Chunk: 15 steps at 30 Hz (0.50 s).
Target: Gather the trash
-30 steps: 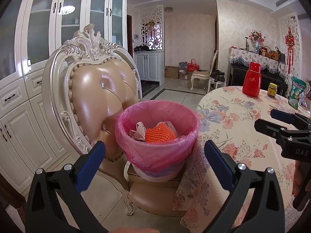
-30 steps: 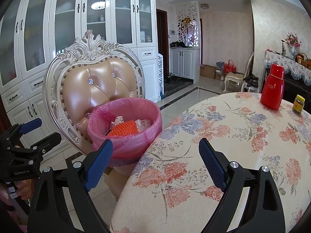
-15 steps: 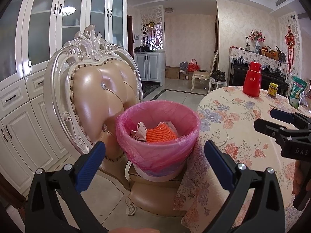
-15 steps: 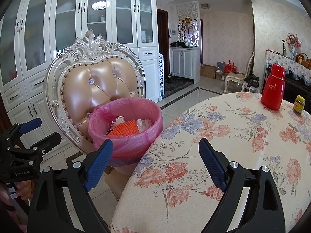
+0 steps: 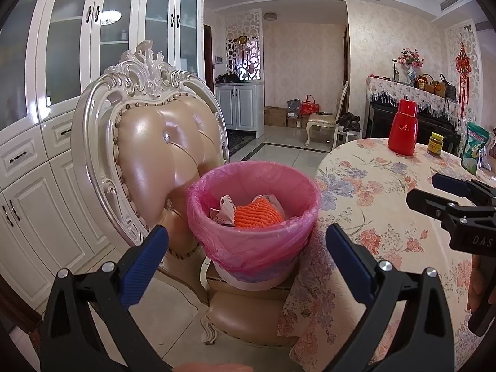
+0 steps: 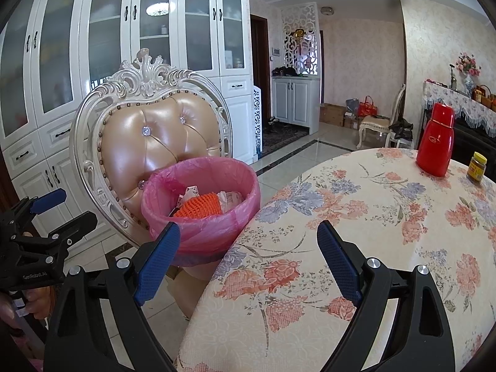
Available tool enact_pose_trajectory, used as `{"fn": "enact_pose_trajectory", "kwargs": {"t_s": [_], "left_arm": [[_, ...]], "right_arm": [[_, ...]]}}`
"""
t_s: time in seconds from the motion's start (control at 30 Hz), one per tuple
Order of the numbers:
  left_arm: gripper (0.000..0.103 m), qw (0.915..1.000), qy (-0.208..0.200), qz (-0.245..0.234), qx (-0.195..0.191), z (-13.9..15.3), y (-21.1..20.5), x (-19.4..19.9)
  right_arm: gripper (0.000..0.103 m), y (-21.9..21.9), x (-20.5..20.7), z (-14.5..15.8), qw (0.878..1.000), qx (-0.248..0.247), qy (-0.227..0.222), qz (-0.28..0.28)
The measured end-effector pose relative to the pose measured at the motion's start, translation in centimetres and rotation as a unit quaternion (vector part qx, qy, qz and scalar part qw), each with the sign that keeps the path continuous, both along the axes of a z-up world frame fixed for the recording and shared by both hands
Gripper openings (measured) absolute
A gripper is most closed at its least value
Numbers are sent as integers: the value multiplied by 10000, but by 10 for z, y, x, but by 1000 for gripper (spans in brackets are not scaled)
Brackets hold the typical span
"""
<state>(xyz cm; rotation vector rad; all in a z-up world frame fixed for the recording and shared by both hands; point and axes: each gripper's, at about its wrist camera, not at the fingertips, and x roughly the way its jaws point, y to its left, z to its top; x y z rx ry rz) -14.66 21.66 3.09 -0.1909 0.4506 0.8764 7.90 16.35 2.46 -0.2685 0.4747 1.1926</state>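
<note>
A bin lined with a pink bag point(image 5: 254, 217) point(image 6: 201, 214) stands on the seat of an ornate chair point(image 5: 148, 155) point(image 6: 145, 142), right beside the round table. Inside it lie an orange foam net point(image 5: 259, 215) point(image 6: 198, 207) and crumpled paper scraps point(image 5: 224, 210) point(image 6: 229, 198). My left gripper point(image 5: 246, 262) is open and empty, a little short of the bin's front. My right gripper point(image 6: 248, 259) is open and empty too, held over the table's near edge to the right of the bin. Each gripper shows at the side of the other view.
The table wears a floral cloth point(image 5: 372, 192) point(image 6: 356, 217). A red flask point(image 5: 403, 131) point(image 6: 435, 141), a yellow-lidded jar point(image 5: 435, 144) point(image 6: 477, 167) and a green snack bag point(image 5: 476, 147) stand at its far side. White cabinets point(image 5: 62, 93) line the left wall; tiled floor point(image 5: 279, 155) lies beyond.
Almost nothing: both views have shifted slightly, and both grippers stay open and empty near the bin.
</note>
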Motion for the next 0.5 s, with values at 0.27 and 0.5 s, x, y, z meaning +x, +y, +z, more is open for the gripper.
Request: {"fn": "enact_pose_trajectory", "kwargs": {"t_s": [0.27,0.5], "left_arm": [[98,10000,3,-18,-1,0,1,1],[98,10000,15,-46,13,1,0,1]], "right_arm": [[84,0,0,0,10000,2,-9,2],[84,0,0,0,10000,1,-12,11]]}}
